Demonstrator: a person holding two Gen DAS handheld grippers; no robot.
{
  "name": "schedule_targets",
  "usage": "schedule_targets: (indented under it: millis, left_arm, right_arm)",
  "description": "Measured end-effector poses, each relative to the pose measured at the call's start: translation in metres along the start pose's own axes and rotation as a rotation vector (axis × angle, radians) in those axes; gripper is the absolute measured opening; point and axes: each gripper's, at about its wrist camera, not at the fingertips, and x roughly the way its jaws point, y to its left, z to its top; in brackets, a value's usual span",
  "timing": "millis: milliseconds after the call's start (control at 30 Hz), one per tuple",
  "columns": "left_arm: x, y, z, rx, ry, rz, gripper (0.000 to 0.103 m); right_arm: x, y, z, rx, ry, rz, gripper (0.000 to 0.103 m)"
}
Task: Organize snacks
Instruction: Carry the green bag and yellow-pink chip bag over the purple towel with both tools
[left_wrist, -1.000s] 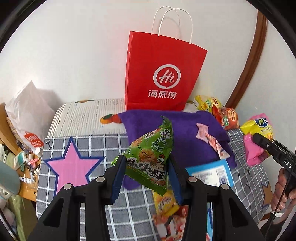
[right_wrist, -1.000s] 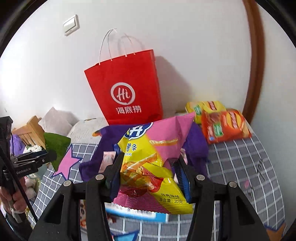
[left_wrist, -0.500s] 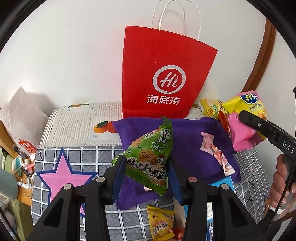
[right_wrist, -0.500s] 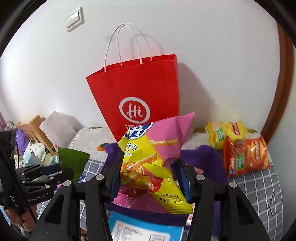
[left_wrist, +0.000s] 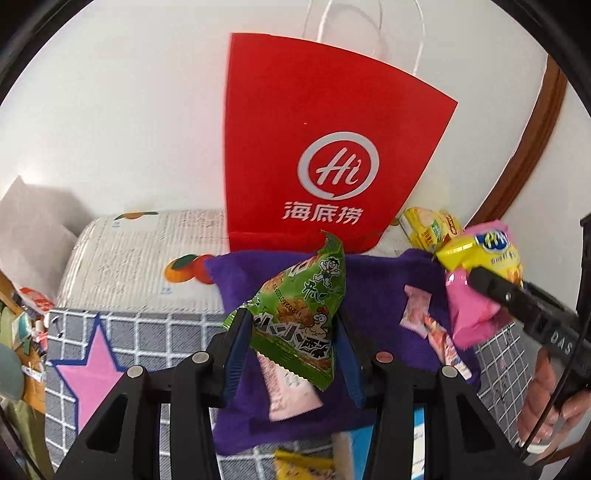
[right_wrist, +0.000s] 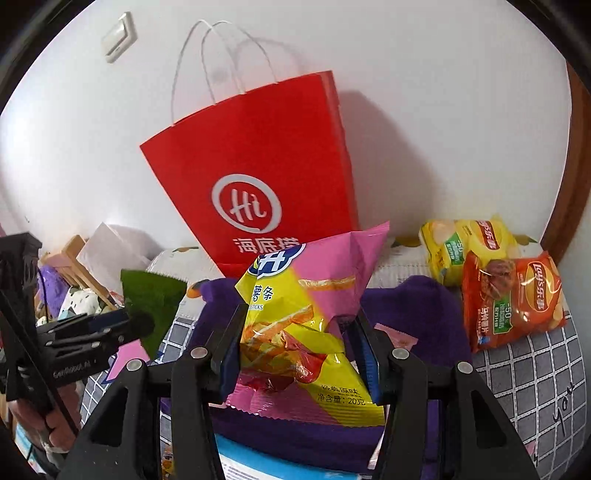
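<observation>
Tools each clamp one packet: left tool (left_wrist: 291, 350) a green snack packet (left_wrist: 301, 317), right tool (right_wrist: 301, 350) a pink-yellow chip bag (right_wrist: 310, 325).

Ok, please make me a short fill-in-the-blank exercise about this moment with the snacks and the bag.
1. The left gripper holds a snack packet whose main colour is ____.
2. The paper bag standing against the wall is ____.
3. The pink and yellow snack bag is held in the ____ gripper.
4. The cloth lying under the small pink packets is ____.

Missing words: green; red; right; purple
</observation>
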Motion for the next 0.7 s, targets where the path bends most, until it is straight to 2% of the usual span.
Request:
schedule_targets:
  millis: [200, 300, 700]
  left_arm:
    - [0.024, -0.002, 0.003, -0.021, 0.005, -0.014, 0.043]
    - [0.039, 0.002, 0.0, -0.023, 0.051, -0.012, 0.043]
    - [0.048, 0.014, 0.001, -0.042, 0.079, -0.02, 0.043]
  right_arm:
    - [0.013, -0.021, -0.003, 0.002, 0.08, -0.024, 0.052]
    - [0.02, -0.026, -0.006, 0.001, 0.104, -0.031, 0.052]
    - [0.058, -0.016, -0.021, -0.027, 0.238, -0.017, 0.053]
